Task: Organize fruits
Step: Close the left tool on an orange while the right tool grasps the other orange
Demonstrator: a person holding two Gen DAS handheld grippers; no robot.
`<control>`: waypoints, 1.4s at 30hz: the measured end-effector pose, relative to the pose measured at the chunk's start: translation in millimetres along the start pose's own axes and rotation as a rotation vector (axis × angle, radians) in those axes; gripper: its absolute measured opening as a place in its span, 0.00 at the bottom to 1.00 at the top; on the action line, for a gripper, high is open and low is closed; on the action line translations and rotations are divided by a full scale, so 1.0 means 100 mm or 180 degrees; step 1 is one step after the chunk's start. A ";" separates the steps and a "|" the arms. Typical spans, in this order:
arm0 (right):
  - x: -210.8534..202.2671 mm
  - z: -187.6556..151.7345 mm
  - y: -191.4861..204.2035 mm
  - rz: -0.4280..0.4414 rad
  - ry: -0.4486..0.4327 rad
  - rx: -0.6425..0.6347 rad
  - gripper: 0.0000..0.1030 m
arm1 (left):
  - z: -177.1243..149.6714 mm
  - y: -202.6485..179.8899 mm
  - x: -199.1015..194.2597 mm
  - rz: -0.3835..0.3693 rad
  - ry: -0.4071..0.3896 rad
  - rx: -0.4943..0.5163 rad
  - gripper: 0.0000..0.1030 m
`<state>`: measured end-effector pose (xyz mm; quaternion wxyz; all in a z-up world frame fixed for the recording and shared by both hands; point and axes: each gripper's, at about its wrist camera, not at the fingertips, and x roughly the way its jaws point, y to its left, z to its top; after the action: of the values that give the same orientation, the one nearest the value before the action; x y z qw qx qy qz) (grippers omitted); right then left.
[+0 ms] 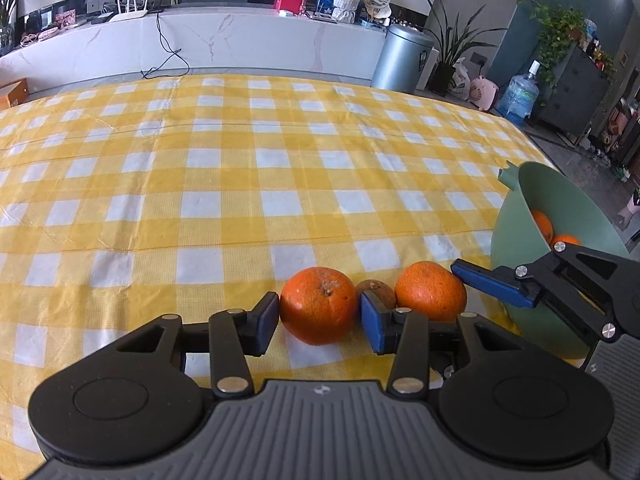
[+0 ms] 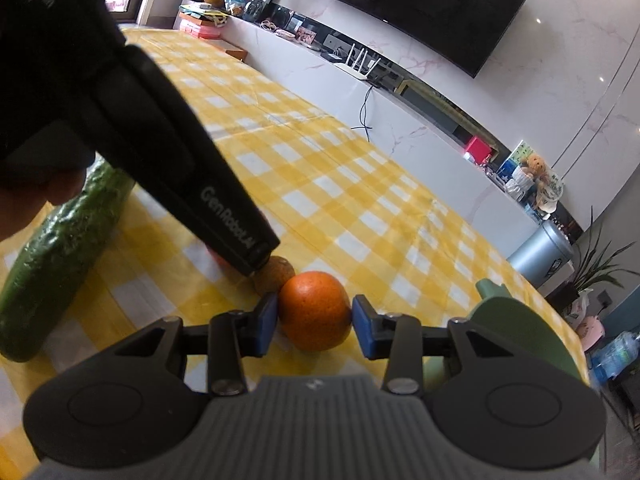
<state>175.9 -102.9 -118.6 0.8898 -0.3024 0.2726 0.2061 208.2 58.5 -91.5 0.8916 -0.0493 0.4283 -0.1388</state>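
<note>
Each tool is set around its own round orange-skinned fruit on the yellow-checked worktop (image 1: pixel 224 184): the left tool (image 1: pixel 319 316) is clamped on the left orange (image 1: pixel 318 306), low centre of its frame. The right tool (image 2: pixel 315 322) brackets the right orange (image 2: pixel 315 311), left pad touching; its grip cannot be confirmed. A small brown kiwi (image 1: pixel 378 290) sits between both oranges, and the pale green plastic bowl (image 1: pixel 516 240) is at the right edge, nearer the right tool.

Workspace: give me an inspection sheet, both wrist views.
Surface: yellow checked tablecloth, flat.
Job's things: left orange, kiwi and right orange in a row; green bowl holds more oranges.
Clutter: cucumber at the table's edge.
Grippers: left gripper pads against the left orange; right gripper around the right orange.
Cables: black cable down the cabinet.
Surroundings: TV, metal bin, plants.
</note>
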 end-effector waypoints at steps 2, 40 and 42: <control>0.02 -0.01 0.05 -0.0036 0.0008 -0.0061 0.37 | 0.01 0.00 0.00 -0.0002 -0.0028 -0.0002 0.52; 0.00 -0.08 0.18 -0.0166 -0.0033 -0.0182 0.36 | -0.04 0.08 -0.01 -0.0064 -0.0077 -0.0255 0.46; -0.02 -0.08 0.18 -0.0195 -0.0040 -0.0191 0.36 | -0.04 0.08 -0.06 -0.0039 -0.0114 -0.0261 0.46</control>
<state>161.8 -95.4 -130.7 0.8879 -0.3358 0.2514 0.1887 203.0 67.6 -91.4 0.8955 -0.0909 0.4172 -0.1256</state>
